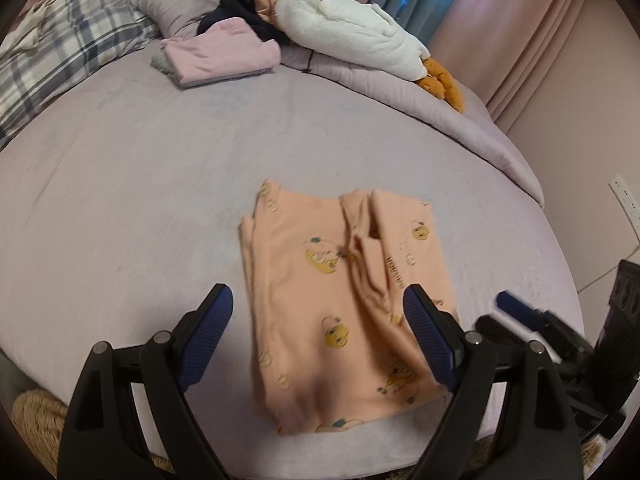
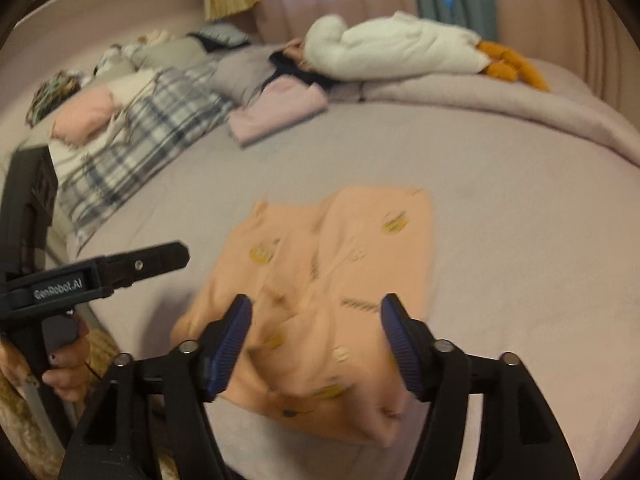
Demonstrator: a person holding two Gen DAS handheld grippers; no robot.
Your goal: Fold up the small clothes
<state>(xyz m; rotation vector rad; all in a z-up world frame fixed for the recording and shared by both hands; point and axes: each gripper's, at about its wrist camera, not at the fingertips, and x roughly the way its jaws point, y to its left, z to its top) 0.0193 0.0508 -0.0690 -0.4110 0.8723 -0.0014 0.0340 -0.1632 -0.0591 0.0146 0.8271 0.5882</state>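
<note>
A peach garment (image 1: 304, 272) printed with yellow cartoon figures lies folded into a rough rectangle on the lilac bed cover (image 1: 120, 200), a creased ridge running down its middle. My left gripper (image 1: 318, 300) hovers over its near part, jaws wide open and holding nothing. In the right wrist view the same garment (image 2: 360, 240) lies under my right gripper (image 2: 317, 304), which is open; the pads stand clear of the cloth on both sides. The right gripper (image 1: 516, 312) also shows at the left wrist view's right edge. The left gripper (image 2: 160, 256), held by a hand (image 2: 64, 364), appears at the left.
A stack of folded pink and grey clothes (image 1: 224, 54) lies at the far side of the bed. Behind it rest a white plush goose (image 1: 348, 32) and dark clothes. A plaid pillow (image 1: 60, 60) lies far left. Pink curtains and a wall socket (image 1: 626, 200) stand to the right.
</note>
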